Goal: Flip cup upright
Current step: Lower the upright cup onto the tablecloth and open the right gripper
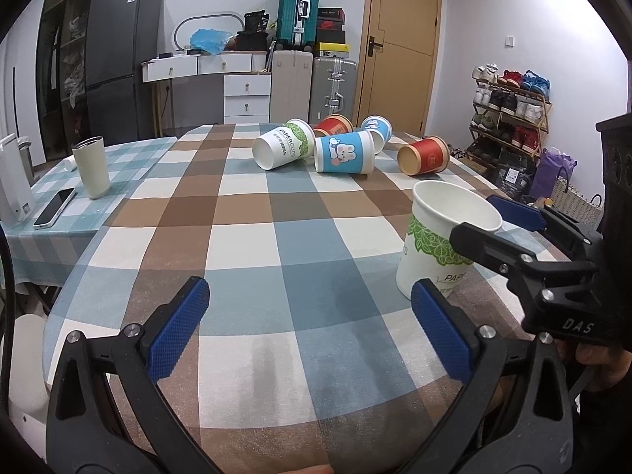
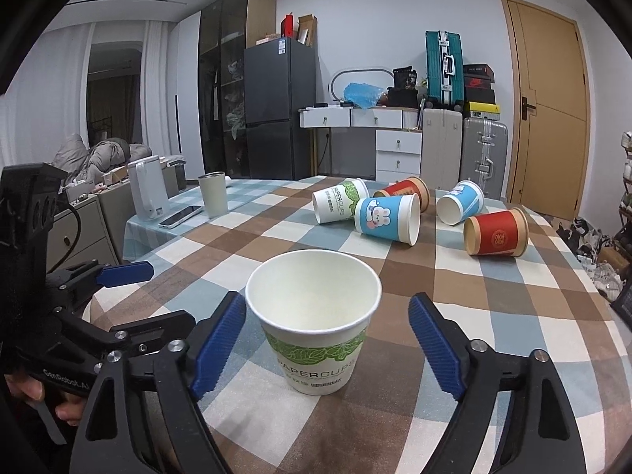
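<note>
A white paper cup with green leaf print [image 2: 316, 335] stands upright on the checked tablecloth, between the open fingers of my right gripper [image 2: 328, 343]; the pads stand beside it with gaps. The same cup shows in the left wrist view [image 1: 438, 237] at the right, with the right gripper around it. My left gripper [image 1: 312, 331] is open and empty over the near table. Several cups lie on their sides at the far end: a white leaf cup [image 1: 282, 150], a blue rabbit cup [image 1: 343, 153], another blue cup [image 1: 377, 131], and two red cups [image 1: 424, 155].
A cream tumbler [image 1: 93, 168], a phone [image 1: 53, 207] and a white appliance [image 1: 12, 181] sit on the lighter cloth at the left. The table's near edge [image 1: 316, 466] is close below the left gripper. Suitcases, drawers and a shoe rack stand behind.
</note>
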Demonstrator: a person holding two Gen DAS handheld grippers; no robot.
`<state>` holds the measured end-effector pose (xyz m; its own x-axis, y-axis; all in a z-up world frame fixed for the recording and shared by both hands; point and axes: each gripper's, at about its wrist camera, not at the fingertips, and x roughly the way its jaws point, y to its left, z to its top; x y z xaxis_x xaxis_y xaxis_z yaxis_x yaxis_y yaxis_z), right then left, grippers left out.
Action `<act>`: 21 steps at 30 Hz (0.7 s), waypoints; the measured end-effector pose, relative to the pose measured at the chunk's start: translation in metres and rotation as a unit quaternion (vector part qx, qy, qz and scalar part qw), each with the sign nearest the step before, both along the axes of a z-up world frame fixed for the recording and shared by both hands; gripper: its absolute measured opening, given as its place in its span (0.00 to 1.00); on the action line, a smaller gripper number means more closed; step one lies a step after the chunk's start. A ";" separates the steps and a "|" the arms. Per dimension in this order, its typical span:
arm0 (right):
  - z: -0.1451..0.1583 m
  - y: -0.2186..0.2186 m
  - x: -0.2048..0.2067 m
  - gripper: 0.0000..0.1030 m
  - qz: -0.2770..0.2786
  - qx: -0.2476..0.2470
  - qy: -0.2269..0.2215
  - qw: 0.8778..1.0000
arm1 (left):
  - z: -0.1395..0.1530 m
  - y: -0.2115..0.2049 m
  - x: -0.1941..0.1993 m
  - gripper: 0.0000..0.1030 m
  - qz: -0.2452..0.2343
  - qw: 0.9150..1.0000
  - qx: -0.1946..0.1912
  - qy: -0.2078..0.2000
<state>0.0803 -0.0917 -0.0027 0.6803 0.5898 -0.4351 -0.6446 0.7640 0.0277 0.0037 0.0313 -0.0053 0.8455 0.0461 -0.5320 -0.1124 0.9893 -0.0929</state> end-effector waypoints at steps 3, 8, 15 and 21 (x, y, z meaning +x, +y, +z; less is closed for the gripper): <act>0.001 -0.010 -0.002 0.96 -0.004 0.010 -0.004 1.000 | 0.001 -0.001 -0.001 0.99 -0.001 1.000 -0.001 -0.004; 0.002 -0.024 -0.005 0.99 0.001 0.033 -0.007 0.999 | 0.003 -0.003 -0.004 0.99 -0.009 1.000 -0.002 -0.014; 0.000 -0.040 -0.016 1.00 0.014 0.049 -0.024 0.998 | 0.005 -0.005 -0.007 0.99 -0.015 0.999 -0.004 -0.029; -0.003 -0.051 -0.018 1.00 0.017 0.059 -0.029 0.998 | 0.005 -0.008 -0.010 0.99 -0.023 0.999 -0.003 -0.040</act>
<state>0.0624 -0.1427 -0.0059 0.6808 0.6575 -0.3228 -0.6732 0.7353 0.0779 -0.0059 0.0237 0.0002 0.8867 0.0032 -0.4624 -0.0585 0.9927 -0.1053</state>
